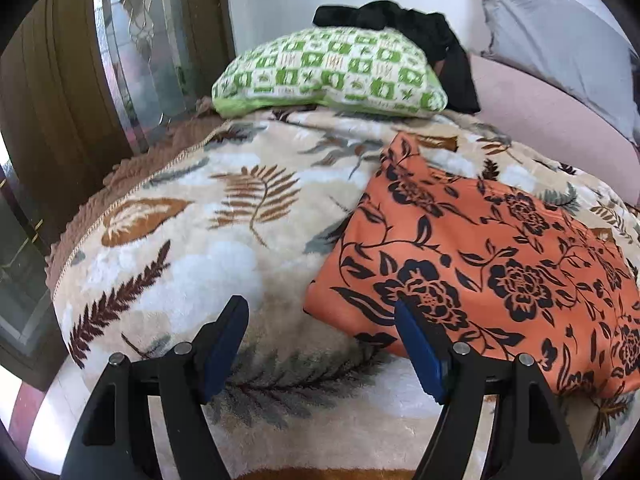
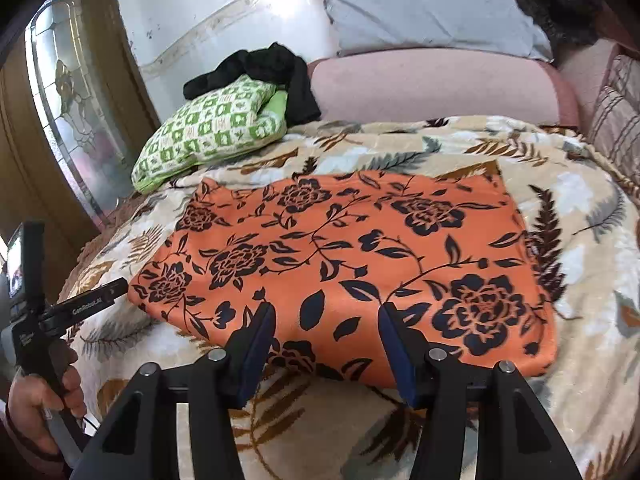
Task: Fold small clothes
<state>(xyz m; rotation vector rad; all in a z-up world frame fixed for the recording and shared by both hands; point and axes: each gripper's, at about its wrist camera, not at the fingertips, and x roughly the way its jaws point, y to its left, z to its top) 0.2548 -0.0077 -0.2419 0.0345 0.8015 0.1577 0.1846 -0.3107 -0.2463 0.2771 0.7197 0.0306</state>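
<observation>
An orange cloth with black flowers (image 2: pixel 360 256) lies folded flat in a rectangle on the leaf-patterned blanket (image 2: pixel 580 264). It also shows in the left wrist view (image 1: pixel 480 264), at the right. My right gripper (image 2: pixel 326 316) is open and empty, just above the cloth's near edge. My left gripper (image 1: pixel 320 312) is open and empty, over the blanket by the cloth's near left corner. The left gripper's body also shows in the right wrist view (image 2: pixel 80 308), held by a hand (image 2: pixel 36 408) at the far left.
A green-and-white pillow (image 1: pixel 332 72) lies at the head of the bed with a black garment (image 1: pixel 420 36) draped behind it. A grey pillow (image 2: pixel 432 8) and pink bolster (image 2: pixel 440 88) sit at the back. A wooden door with glass (image 1: pixel 132 60) stands left of the bed.
</observation>
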